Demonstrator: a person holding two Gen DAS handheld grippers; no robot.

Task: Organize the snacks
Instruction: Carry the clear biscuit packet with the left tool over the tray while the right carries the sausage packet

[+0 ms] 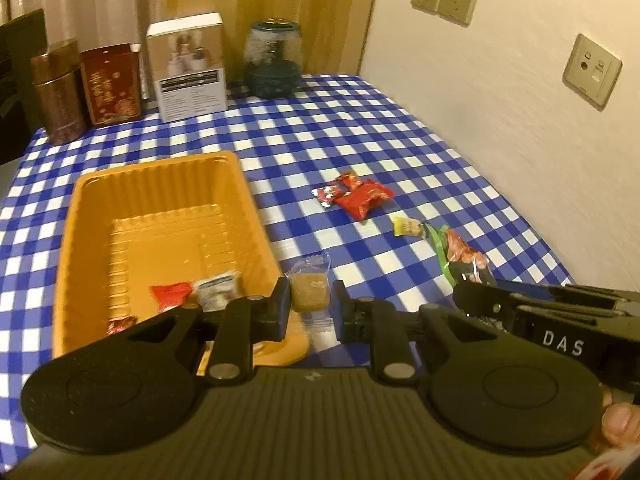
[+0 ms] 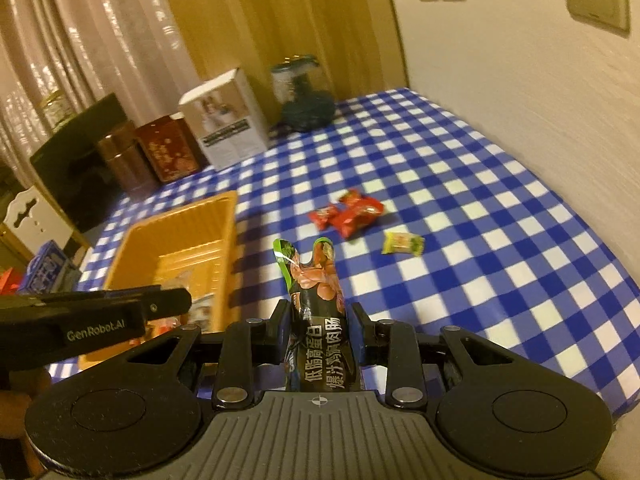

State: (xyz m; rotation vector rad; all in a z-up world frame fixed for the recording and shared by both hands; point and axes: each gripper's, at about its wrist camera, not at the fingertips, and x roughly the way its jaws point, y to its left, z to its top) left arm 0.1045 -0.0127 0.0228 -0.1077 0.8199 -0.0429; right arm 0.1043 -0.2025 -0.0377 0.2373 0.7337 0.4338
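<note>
An orange tray (image 1: 96, 216) lies on the blue checked table and holds a red packet (image 1: 170, 294), a white packet (image 1: 216, 290) and another red one at its near edge. My left gripper (image 1: 310, 304) is shut on a clear-wrapped brown cake (image 1: 309, 290), just right of the tray's near corner. My right gripper (image 2: 318, 330) is shut on a black and green sausage packet (image 2: 318, 304), held above the table; it shows in the left wrist view (image 1: 460, 256). Red packets (image 1: 356, 194) and a yellow candy (image 1: 407, 226) lie loose on the cloth.
At the back stand a brown tin (image 1: 56, 92), a red tin (image 1: 112, 84), a white box (image 1: 188, 66) and a dark glass jar (image 1: 274, 58). A wall with sockets (image 1: 592, 68) runs along the right. The tray also shows in the right wrist view (image 2: 132, 248).
</note>
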